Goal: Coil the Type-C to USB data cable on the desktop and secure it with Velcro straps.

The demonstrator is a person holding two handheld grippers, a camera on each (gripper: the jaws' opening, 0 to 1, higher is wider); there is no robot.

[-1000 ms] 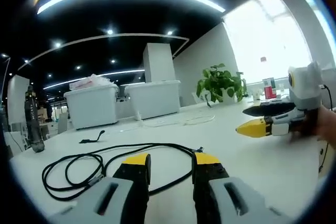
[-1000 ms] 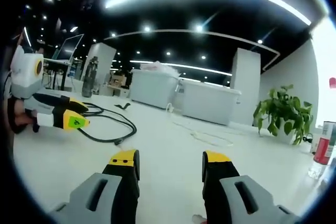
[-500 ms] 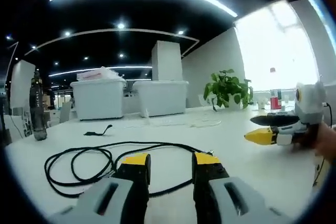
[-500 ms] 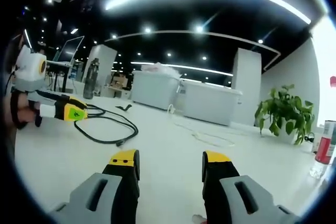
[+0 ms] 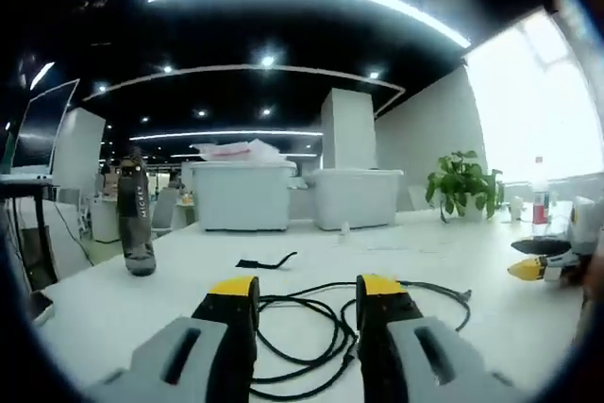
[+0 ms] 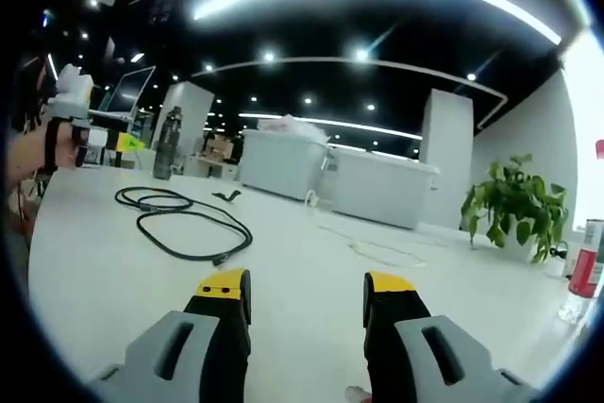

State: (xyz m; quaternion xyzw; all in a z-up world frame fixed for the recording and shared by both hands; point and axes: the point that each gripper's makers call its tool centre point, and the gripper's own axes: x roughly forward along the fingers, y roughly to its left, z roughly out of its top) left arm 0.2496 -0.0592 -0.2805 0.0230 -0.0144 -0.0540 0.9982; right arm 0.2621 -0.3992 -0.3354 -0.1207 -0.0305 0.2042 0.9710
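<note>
Two hand-held grippers, both with jaws parted and empty: the left hand-held gripper (image 5: 300, 297) sits right over the loose black data cable (image 5: 311, 327), whose loops sprawl on the white counter (image 5: 113, 299) just ahead of its jaws, long axis running crosswise toward the right hand-held gripper (image 6: 307, 292). Left is clearly nearer, judging by the cable's distance in the right gripper view; a small black Velcro strap (image 5: 266, 261) lies just beyond the cable, toward the counter's far edge. No legible writing; the dark bottle (image 5: 135, 224) shows lettering too blurred to read.

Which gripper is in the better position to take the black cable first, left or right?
Left. The left gripper is open with the black cable lying just ahead of its jaws. The right gripper, also open, has bare table ahead; the cable lies farther off, to its left.
</note>
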